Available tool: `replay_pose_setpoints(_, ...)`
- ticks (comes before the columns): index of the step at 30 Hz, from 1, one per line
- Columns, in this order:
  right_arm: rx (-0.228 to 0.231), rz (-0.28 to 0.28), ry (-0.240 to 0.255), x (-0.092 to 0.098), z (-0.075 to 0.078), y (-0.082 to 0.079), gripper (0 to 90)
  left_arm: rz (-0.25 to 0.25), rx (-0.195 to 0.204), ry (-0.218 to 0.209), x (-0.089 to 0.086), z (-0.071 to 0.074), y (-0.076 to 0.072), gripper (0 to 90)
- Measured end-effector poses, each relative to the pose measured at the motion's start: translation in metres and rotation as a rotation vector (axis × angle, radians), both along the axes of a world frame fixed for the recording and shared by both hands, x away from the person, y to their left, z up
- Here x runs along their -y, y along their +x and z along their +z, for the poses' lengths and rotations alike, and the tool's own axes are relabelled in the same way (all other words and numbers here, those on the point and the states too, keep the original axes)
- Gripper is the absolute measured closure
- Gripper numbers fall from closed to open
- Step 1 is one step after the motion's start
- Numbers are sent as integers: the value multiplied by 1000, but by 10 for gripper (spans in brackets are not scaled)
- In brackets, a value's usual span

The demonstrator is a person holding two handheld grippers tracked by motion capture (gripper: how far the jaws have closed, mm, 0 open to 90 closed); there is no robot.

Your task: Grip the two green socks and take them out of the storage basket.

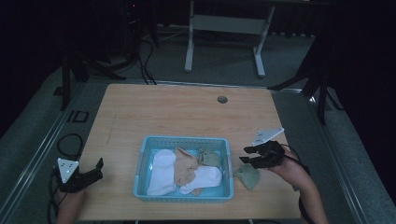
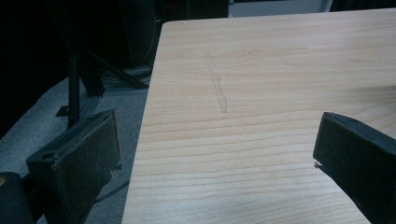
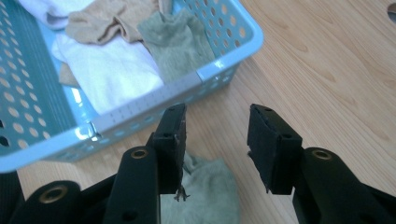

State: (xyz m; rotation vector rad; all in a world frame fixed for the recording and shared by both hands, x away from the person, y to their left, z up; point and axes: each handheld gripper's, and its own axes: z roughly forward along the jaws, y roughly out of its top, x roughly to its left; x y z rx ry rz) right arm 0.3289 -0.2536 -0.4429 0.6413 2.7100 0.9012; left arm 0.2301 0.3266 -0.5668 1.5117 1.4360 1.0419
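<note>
A light blue perforated basket (image 1: 183, 138) stands at the table's front middle and holds white socks (image 1: 161, 173), a tan sock (image 1: 186, 167) and a grey-green sock (image 1: 210, 158). A second grey-green sock (image 1: 248, 176) lies on the table just right of the basket. My right gripper (image 1: 244, 155) hovers above that sock with its jaws open and nothing between them. In the right gripper view, the loose sock (image 3: 210, 186) lies under the right gripper (image 3: 215, 135), beside the basket's corner (image 3: 154, 100). My left gripper (image 1: 99, 168) rests open at the front left corner.
In the left gripper view, the left gripper (image 2: 215, 140) faces bare wood with a faint grey streak (image 2: 218, 88) and the table's left edge. A cable hole (image 1: 222, 99) sits at the back of the table. Stands and a white frame (image 1: 224, 28) are on the floor beyond.
</note>
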Motion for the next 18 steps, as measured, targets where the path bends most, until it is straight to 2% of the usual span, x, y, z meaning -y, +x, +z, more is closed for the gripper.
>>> replay_pose_setpoints(7, 2, 34, -12, -16, 1, 3, 553, -1, 1, 0, 0, 0, 0, 3)
replay_pose_setpoints(18, -12, 94, -27, -49, -6, 8, 519, -2, 0, 1, 0, 0, 0, 3)
